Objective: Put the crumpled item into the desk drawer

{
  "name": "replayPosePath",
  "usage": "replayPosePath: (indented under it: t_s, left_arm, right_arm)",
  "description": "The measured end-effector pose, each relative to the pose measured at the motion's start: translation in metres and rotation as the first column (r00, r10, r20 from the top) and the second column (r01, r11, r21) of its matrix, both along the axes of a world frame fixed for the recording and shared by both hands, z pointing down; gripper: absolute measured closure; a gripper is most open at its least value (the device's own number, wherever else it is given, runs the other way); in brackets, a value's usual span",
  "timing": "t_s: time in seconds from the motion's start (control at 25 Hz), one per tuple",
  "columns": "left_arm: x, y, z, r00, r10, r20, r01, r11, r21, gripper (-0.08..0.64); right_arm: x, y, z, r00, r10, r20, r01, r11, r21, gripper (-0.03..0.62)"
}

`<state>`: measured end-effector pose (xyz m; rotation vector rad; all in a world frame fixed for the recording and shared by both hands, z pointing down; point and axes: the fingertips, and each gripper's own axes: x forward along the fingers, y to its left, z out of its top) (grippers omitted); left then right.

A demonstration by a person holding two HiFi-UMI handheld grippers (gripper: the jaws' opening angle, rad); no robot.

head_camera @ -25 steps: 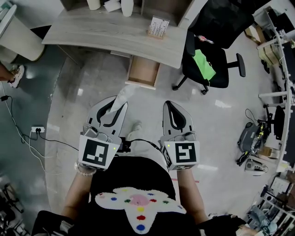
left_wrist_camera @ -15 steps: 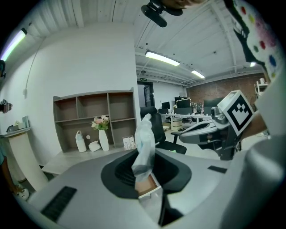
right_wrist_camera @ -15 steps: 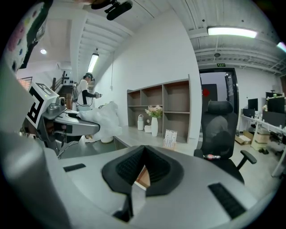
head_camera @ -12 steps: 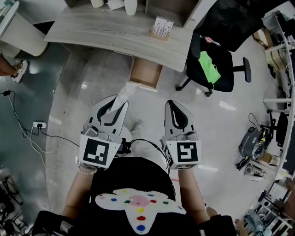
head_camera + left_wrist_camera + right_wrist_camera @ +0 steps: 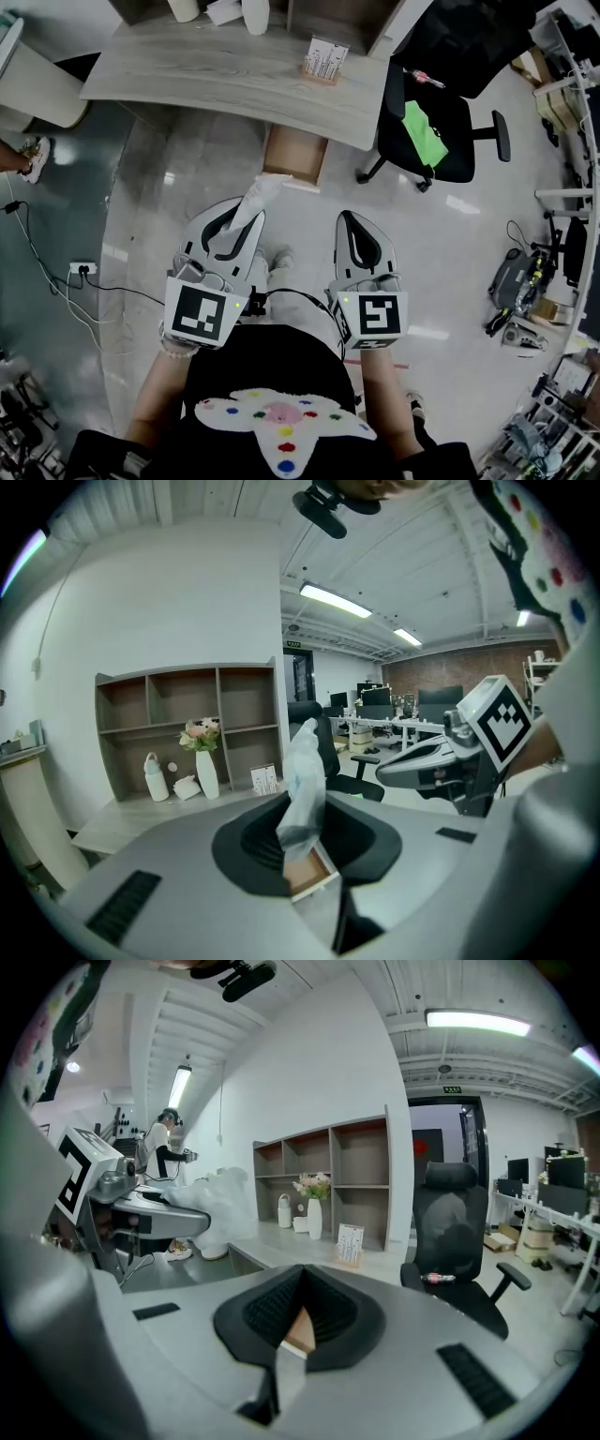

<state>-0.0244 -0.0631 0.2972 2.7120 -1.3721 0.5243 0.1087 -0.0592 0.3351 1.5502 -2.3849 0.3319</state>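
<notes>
A pale crumpled item [image 5: 257, 199] sticks out forward from my left gripper [image 5: 247, 217], whose jaws are shut on its lower end. In the left gripper view the crumpled item [image 5: 303, 766] stands up between the black pads. The desk drawer [image 5: 292, 152] hangs open under the wooden desk [image 5: 216, 73], just ahead of the item's tip, and shows empty. Part of the drawer [image 5: 307, 875] is visible below the held item. My right gripper [image 5: 350, 217] is level with the left one, shut, with nothing in it. Through its jaws I see a strip of the drawer [image 5: 300, 1331].
A black office chair [image 5: 429, 127] with a green cloth stands right of the drawer. On the desk are a card holder [image 5: 322, 59], a white vase [image 5: 255, 13] and shelf cubbies behind. A power strip and cables [image 5: 77, 270] lie on the floor at left.
The person has shifted slightly towards the desk, and the item's tip now reaches the drawer's front edge in the head view. Both grippers keep their pose and grip.
</notes>
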Motion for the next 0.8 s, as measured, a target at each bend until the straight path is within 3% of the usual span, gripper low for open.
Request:
replayPosePath:
  t_s: [0.8]
  left_arm:
    - [0.000,-0.024,0.067,0.996,0.089,0.002,-0.089,0.990,-0.107,0.480]
  right_arm:
    - [0.001,-0.027,0.050,0.998,0.051,-0.033,-0.053,0.998,-0.034,0.588]
